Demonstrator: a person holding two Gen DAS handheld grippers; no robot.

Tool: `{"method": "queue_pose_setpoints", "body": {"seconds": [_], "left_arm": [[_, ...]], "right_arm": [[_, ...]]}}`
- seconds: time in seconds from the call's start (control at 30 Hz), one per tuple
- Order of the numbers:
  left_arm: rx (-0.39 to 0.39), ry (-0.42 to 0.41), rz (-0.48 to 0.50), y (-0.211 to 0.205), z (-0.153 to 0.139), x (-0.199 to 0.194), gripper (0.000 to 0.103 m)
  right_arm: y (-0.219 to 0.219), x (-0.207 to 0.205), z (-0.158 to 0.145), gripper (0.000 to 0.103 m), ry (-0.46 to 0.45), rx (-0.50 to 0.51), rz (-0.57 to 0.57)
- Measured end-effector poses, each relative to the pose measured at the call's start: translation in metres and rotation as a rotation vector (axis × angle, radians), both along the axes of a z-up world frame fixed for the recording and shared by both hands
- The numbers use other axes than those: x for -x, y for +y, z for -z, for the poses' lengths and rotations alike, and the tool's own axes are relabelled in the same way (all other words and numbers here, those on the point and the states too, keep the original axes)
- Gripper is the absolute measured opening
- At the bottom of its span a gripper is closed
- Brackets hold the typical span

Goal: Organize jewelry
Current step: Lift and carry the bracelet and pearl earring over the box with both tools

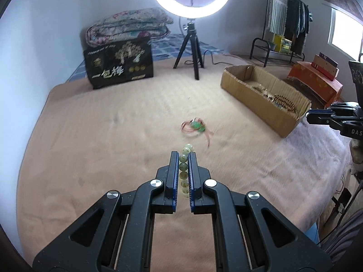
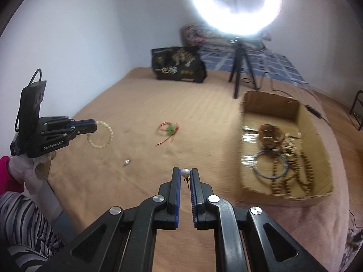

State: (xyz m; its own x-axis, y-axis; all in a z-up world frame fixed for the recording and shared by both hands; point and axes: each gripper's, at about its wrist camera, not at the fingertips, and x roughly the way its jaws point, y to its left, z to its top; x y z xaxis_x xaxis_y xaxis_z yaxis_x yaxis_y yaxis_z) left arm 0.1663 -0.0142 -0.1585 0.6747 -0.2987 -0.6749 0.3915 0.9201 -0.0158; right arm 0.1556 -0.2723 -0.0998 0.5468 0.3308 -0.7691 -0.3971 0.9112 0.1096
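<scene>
My left gripper (image 1: 183, 155) is shut on a pale bead bracelet (image 1: 183, 170), held above the bed; the right wrist view shows that gripper (image 2: 91, 124) with the bracelet (image 2: 101, 137) hanging from its tips. My right gripper (image 2: 185, 172) is shut on a pearl earring (image 2: 185, 172) with a thin post. A green pendant on red cord (image 1: 197, 125) lies on the blanket (image 1: 102, 136), also seen in the right wrist view (image 2: 169, 130). A small silver piece (image 2: 127, 162) lies nearer. A cardboard box (image 2: 314, 122) to the right holds bead necklaces (image 2: 301, 170) and a blue bangle (image 2: 270, 164).
A ring light on a black tripod (image 1: 190, 43) stands at the back of the bed. A black printed bag (image 1: 119, 64) and folded quilt (image 1: 129, 26) sit back left. An orange box (image 1: 317, 79) lies beyond the cardboard box (image 1: 265, 95). A clothes rack (image 1: 285, 29) stands far right.
</scene>
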Motion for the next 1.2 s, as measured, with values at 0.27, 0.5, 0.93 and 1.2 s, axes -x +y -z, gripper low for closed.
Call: {"method": "queue_pose_setpoints", "body": {"seconds": [0.27, 0.5, 0.93, 1.2], "left_arm": [[0.024, -0.039, 0.063, -0.044, -0.020, -0.026, 0.006], [0.050, -0.071, 0.118, -0.087, -0.037, -0.053, 0.006], [0.096, -0.076, 0.200, -0.171, -0.050, -0.111, 0.006], [0.083, -0.068, 0.216, -0.208, -0.043, -0.139, 0.005]], "right_arm": [[-0.040, -0.010, -0.009, 0.006, -0.027, -0.002, 0.089], [-0.070, -0.019, -0.012, 0.006, -0.038, 0.004, 0.139], [-0.093, -0.035, -0.006, 0.006, -0.036, 0.012, 0.179], [-0.094, -0.044, 0.001, 0.006, -0.029, 0.013, 0.181]]}}
